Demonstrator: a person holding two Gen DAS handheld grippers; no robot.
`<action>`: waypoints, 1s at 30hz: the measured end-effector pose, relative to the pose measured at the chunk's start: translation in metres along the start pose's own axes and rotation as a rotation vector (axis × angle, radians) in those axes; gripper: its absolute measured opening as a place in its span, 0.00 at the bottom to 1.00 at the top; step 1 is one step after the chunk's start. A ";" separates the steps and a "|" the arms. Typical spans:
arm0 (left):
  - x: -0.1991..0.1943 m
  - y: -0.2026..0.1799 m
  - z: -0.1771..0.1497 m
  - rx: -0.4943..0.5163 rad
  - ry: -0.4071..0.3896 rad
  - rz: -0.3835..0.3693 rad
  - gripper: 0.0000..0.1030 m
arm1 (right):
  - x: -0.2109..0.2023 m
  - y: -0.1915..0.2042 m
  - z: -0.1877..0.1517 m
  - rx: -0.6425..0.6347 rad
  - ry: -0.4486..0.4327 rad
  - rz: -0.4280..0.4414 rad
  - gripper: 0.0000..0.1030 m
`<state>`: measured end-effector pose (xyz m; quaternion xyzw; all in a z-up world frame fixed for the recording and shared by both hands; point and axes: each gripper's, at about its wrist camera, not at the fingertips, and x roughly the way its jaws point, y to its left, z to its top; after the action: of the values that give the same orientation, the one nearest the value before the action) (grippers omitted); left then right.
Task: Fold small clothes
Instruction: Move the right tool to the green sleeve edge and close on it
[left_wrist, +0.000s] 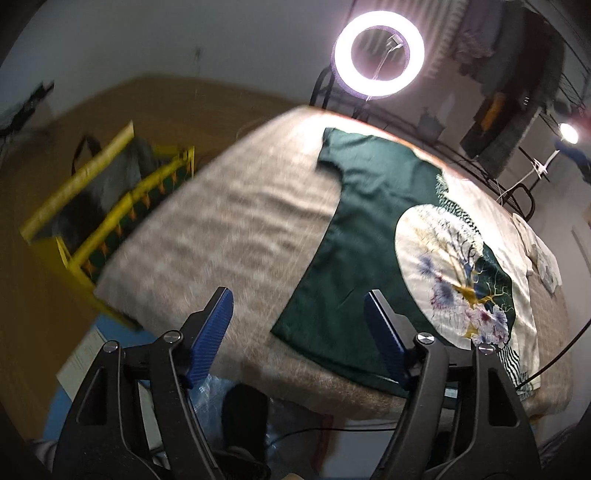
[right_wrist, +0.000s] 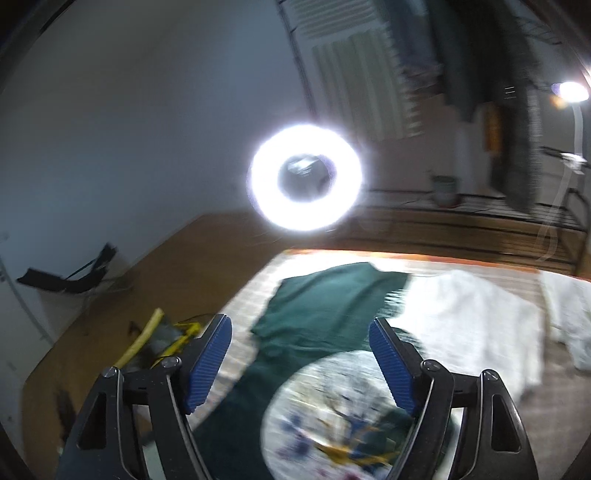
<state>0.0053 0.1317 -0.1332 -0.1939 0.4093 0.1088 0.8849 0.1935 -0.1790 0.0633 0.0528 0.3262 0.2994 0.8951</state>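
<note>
- Shirt (left_wrist: 369, 236), dark green with a round pale print of flowers and branches, is spread flat on the table (left_wrist: 207, 236); in the left wrist view it fills the centre and right of the frame, one short sleeve pointing to the upper middle.
- In the right wrist view the same shirt (right_wrist: 325, 314) is seen in the lower centre, blurred, with the round print at the bottom edge.
- White cloth (right_wrist: 461, 314) is laid just beside the shirt, to the right of the frame.
- The left gripper (left_wrist: 299, 314) is held with its blue pads spread wide; nothing is gripped, and the shirt's lower hem is seen between and beyond the pads.
- The right gripper (right_wrist: 301, 343) is likewise spread wide, above the shirt, with nothing pinched.
- A lit ring lamp (left_wrist: 378, 59) is seen at the top of the left view and at the centre of the right view.
- A yellow rack (left_wrist: 107, 206) is seen on the floor at the left.
</note>
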 end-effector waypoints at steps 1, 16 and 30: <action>0.007 0.002 -0.001 -0.022 0.027 -0.005 0.73 | 0.013 0.006 0.006 0.000 0.015 0.023 0.75; 0.070 0.005 -0.007 -0.062 0.188 0.060 0.73 | 0.236 0.056 0.062 0.027 0.257 0.126 0.64; 0.091 -0.001 -0.007 0.018 0.196 0.111 0.37 | 0.429 0.060 0.031 0.027 0.462 0.000 0.59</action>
<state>0.0593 0.1308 -0.2064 -0.1727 0.5050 0.1346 0.8349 0.4427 0.1177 -0.1318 -0.0052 0.5264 0.2990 0.7959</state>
